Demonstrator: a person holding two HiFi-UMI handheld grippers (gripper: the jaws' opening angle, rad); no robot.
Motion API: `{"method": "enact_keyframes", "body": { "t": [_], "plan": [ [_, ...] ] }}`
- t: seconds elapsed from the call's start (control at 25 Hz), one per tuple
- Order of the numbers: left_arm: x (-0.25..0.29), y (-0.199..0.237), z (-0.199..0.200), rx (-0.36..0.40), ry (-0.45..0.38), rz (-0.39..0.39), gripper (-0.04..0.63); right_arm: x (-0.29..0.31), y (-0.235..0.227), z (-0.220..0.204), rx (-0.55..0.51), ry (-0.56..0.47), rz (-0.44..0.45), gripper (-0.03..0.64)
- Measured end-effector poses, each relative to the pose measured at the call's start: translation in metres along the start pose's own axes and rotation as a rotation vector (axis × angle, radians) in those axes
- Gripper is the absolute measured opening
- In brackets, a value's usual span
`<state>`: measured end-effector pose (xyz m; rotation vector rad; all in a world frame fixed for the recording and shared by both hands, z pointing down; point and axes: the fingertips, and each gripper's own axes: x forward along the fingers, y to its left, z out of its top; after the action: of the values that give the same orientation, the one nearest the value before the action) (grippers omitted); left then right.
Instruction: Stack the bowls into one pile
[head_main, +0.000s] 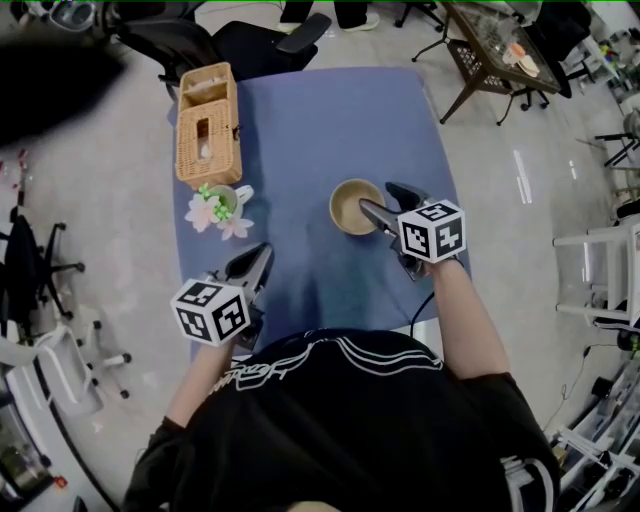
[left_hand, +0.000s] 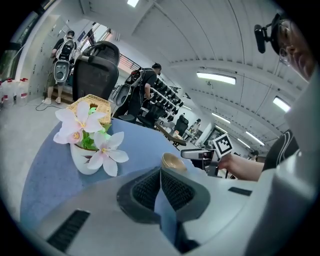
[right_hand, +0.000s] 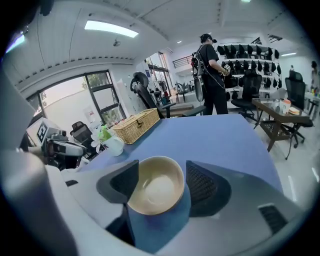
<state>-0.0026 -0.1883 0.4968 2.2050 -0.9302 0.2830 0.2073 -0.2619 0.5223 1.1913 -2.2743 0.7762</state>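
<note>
Beige bowl (head_main: 355, 205) sits upright on the blue surface (head_main: 320, 130), right of centre in the head view; its side seems to show layered rims in the left gripper view. Right tongs (head_main: 378, 197) are at it with jaws spread wide, the bowl between them and not squeezed. Left tongs (head_main: 258, 258) are at lower left, well apart from the bowl, tips closed together on nothing. Flower cup (head_main: 218, 207) stands left of the bowl, wicker basket (head_main: 208, 125) above it at upper left.
</note>
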Motion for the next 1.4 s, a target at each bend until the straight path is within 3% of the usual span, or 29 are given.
{"method": "enact_keyframes", "body": {
  "t": [0.36,0.48,0.6,0.72,0.96,1.2,1.4],
  "plan": [
    [-0.03,-0.022,0.021,0.055,-0.016,-0.05,0.028,-0.05,0.071,0.017,0.015,-0.118,0.12,0.277],
    [-0.044,-0.032,0.029,0.092,-0.011,-0.069,0.028,-0.07,0.105,0.019,0.04,-0.164,0.187,0.196],
    [-0.062,-0.041,0.033,0.126,-0.001,-0.089,0.028,-0.089,0.135,0.022,0.154,-0.225,0.256,0.124],
    [-0.079,-0.052,0.039,0.155,-0.007,-0.127,0.028,-0.105,0.156,0.026,0.197,-0.294,0.284,0.083],
    [-0.111,-0.073,0.037,0.221,-0.021,-0.204,0.028,-0.126,0.197,0.019,0.091,-0.378,0.247,0.036],
    [-0.145,-0.095,0.038,0.29,-0.058,-0.288,0.028,-0.156,0.249,0.018,-0.085,-0.48,0.183,0.029],
    [-0.176,-0.114,0.045,0.347,-0.108,-0.335,0.028,-0.179,0.282,0.016,-0.12,-0.519,0.154,0.028]
  ]
}}
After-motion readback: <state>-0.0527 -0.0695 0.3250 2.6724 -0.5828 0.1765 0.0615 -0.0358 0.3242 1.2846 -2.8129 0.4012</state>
